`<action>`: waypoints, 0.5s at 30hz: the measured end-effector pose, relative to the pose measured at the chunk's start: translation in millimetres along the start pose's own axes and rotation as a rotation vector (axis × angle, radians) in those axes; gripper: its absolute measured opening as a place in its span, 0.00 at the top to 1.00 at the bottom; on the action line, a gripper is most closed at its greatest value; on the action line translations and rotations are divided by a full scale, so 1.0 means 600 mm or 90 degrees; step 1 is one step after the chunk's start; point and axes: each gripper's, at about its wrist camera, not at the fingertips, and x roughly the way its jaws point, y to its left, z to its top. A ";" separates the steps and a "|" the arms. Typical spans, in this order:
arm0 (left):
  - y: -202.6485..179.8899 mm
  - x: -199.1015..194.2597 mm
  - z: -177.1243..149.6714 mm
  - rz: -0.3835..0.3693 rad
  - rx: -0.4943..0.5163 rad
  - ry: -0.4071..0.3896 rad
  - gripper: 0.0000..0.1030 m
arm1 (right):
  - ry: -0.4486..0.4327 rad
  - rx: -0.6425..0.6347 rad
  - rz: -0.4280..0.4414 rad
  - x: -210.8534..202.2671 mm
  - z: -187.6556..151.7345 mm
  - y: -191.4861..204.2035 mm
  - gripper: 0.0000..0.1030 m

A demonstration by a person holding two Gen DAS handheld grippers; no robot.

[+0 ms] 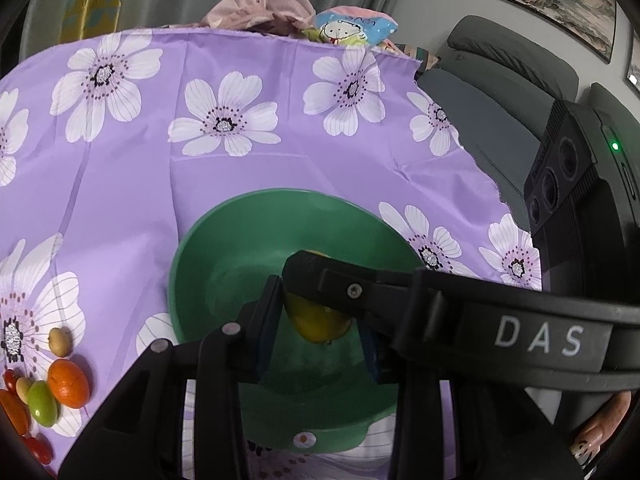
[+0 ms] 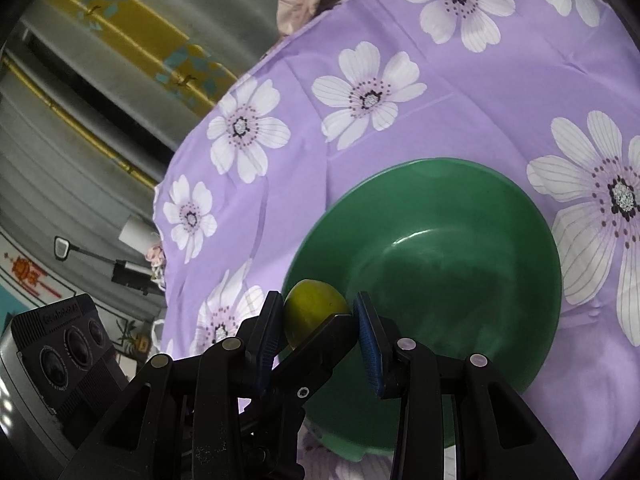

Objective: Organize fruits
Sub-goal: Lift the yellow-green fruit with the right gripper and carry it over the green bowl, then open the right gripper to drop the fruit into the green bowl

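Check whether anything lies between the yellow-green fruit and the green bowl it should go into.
Nothing visible does. The fruit hangs over the green bowl, whose visible inside is bare. One finger of the right gripper crosses the fruit's top, not visibly beneath it.

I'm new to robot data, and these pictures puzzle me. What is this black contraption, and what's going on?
There is no robot: a person holds two handheld clamps, each with a fisheye camera looking along its fingers. One picture looks out from the left gripper, the other from the right gripper. Both sets of fingers surround one yellow-green fruit above a green bowl; which clamp actually grips it is unclear. The bowl sits on a purple flowered tablecloth, and more small fruits lie off to the side.
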 end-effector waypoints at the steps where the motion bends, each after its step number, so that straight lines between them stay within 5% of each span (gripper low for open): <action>1: 0.001 0.004 0.000 -0.001 -0.002 0.003 0.66 | 0.002 0.003 -0.002 0.002 0.001 -0.002 0.62; 15: 0.015 0.045 -0.006 -0.035 -0.037 0.047 0.66 | 0.034 0.037 -0.054 0.028 0.004 -0.029 0.62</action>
